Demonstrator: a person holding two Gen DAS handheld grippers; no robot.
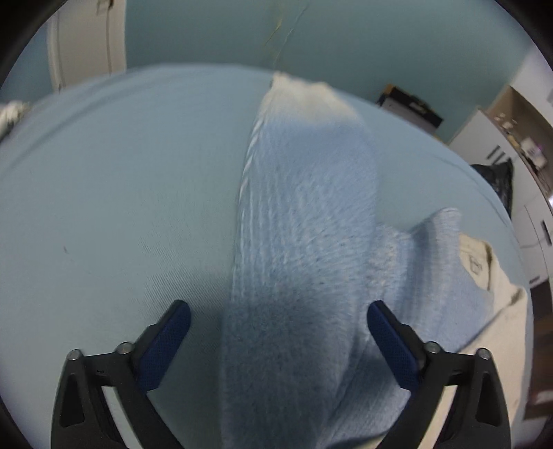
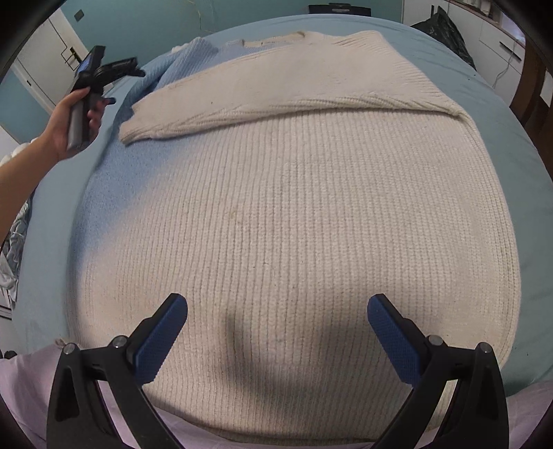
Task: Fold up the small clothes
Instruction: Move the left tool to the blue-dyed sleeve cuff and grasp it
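A cream and light-blue knit sweater (image 2: 293, 207) lies flat on a light-blue bed sheet (image 2: 518, 193). One cream sleeve (image 2: 249, 100) is folded across its chest. My right gripper (image 2: 278, 317) is open and empty, just above the sweater's lower body. In the left wrist view the blue sleeve (image 1: 307, 214) with a cream cuff (image 1: 307, 96) stretches away from me. My left gripper (image 1: 278, 321) is open, its fingers on either side of that sleeve. The hand holding the left gripper (image 2: 86, 103) shows at the sweater's left side.
A teal wall (image 1: 242, 31) stands behind the bed. White cabinets (image 1: 490, 138) and a dark bag (image 1: 497, 179) are at the right. Crumpled cloth (image 2: 13, 248) lies off the bed's left edge. A lilac cloth (image 2: 27, 380) lies along the near edge.
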